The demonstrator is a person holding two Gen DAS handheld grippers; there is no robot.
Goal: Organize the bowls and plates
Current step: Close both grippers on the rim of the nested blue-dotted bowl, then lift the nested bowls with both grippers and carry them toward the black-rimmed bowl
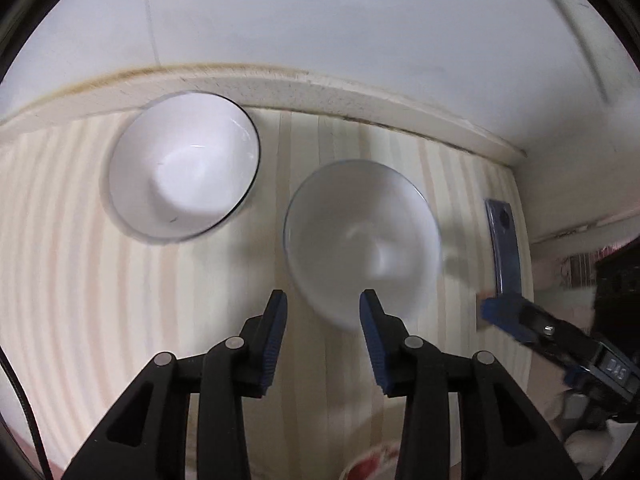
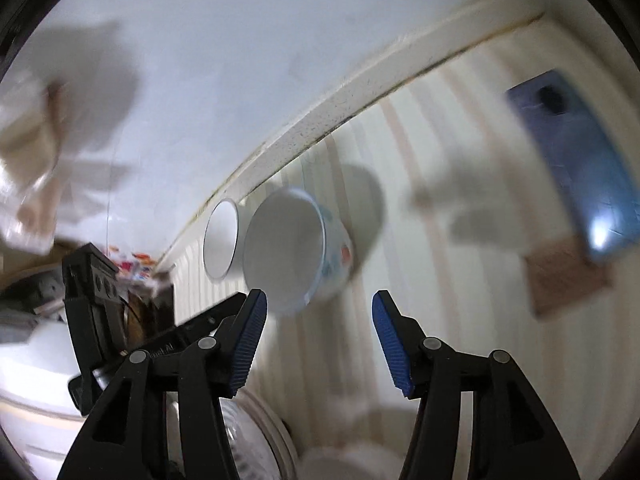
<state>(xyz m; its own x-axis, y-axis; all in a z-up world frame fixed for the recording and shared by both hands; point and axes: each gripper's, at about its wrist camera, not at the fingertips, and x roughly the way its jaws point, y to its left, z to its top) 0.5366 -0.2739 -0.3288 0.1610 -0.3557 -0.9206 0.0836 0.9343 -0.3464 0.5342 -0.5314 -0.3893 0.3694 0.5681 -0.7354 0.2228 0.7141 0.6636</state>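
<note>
- On the striped table (image 1: 72, 240) by the wall, two white bowls sat side by side, near each other but not touching
- One was the far bowl (image 1: 184, 168), close to the pale ledge (image 1: 280, 88) at the back; it had a thin dark rim
- Next to it was the near bowl (image 1: 360, 236), which had little coloured pictures on its outside, as the right camera showed
- Both bowls stood the right way up and looked empty
- Just in front of the near bowl, the left gripper (image 1: 323, 312) had its jaws a little apart, with nothing in between
- To the side, the right gripper (image 2: 319, 312) had its jaws wider apart and held nothing too
- Off by the table's edge lay a blue phone (image 1: 503, 248), well away from the bowls
- So I think the bowls had been set in their row, and that part looked done
- Low down in the right camera there were pale round shapes, maybe plates (image 2: 256, 440), but the view was too blurry to be sure
- If they were plates, they were still left to tidy
</note>
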